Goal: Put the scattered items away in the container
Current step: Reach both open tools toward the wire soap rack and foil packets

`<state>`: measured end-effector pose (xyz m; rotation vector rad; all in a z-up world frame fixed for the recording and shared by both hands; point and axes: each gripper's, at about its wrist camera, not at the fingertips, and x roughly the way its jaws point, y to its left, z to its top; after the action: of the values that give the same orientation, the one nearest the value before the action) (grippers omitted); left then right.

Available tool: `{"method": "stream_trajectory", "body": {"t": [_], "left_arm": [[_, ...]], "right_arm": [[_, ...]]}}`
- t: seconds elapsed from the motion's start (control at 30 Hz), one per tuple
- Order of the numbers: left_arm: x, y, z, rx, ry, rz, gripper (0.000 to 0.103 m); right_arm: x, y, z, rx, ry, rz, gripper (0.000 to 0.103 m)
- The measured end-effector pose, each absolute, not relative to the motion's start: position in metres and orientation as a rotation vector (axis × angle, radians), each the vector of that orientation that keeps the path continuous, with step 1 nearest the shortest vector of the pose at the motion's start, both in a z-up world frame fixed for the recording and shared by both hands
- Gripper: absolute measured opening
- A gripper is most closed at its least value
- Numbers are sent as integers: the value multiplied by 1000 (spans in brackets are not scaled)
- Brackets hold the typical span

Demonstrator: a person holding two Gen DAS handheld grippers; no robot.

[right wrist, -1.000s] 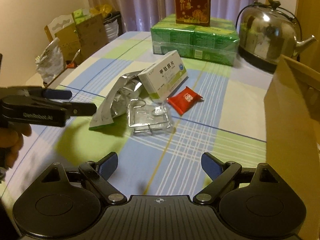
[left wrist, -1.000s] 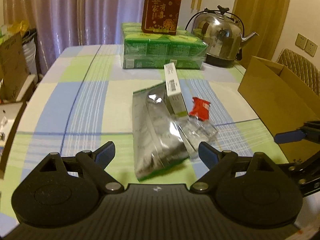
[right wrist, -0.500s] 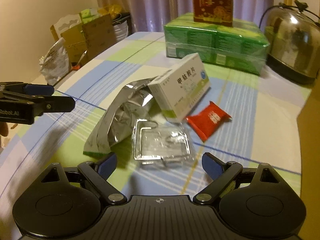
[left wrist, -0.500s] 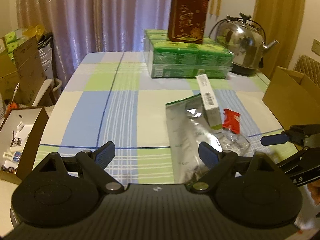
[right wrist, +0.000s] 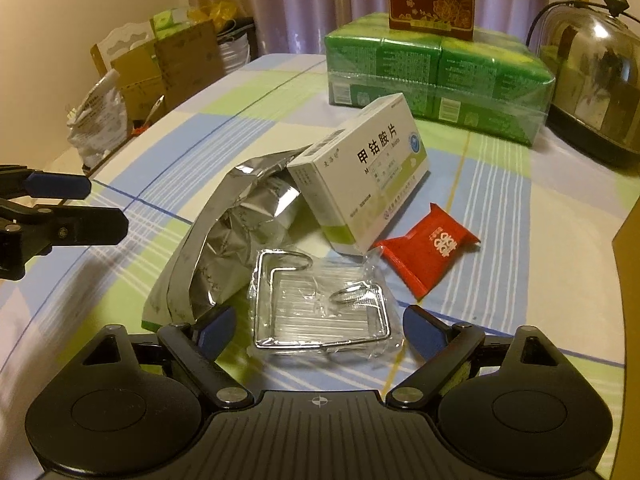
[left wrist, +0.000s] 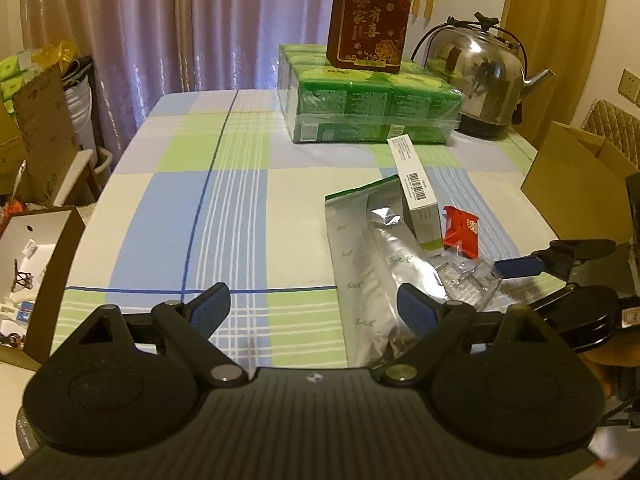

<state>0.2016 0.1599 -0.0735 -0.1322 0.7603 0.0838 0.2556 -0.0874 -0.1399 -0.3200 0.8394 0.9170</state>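
On the checked tablecloth lies a silver foil pouch, with a white and green medicine box leaning on it. A red snack packet lies to the right. A clear plastic pack with a metal wire hook sits nearest, between the open fingers of my right gripper. My left gripper is open over bare cloth, left of the pouch. The cardboard box stands at the right edge.
A green shrink-wrapped pack with a dark red box on top stands at the back, beside a steel kettle. Cartons and clutter stand off the table's left side.
My right gripper has moved in towards the clear pack, which now lies between its fingers. My left gripper has pulled back and to the left, away from the pouch.
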Motion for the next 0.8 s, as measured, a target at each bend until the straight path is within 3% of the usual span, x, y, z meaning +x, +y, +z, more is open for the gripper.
{"method": "stream_trajectory", "body": {"t": [0.03, 0.13, 0.4, 0.67, 0.73, 0.8], "left_arm": [[203, 160, -74, -139, 763, 76, 88], [207, 155, -76, -154, 775, 47, 88], [228, 130, -77, -101, 779, -21, 88], [271, 122, -95, -78, 905, -55, 87], [279, 121, -100, -72, 952, -62, 84], [285, 121, -107, -70, 996, -62, 71]], "right_arm": [[255, -88, -140, -324, 837, 919, 72], [253, -94, -138, -324, 840, 917, 68], [241, -138, -133, -315, 847, 820, 67], [230, -162, -129, -337, 855, 790, 67], [230, -165, -128, -344, 859, 795, 67], [229, -169, -128, -347, 861, 799, 67]]}}
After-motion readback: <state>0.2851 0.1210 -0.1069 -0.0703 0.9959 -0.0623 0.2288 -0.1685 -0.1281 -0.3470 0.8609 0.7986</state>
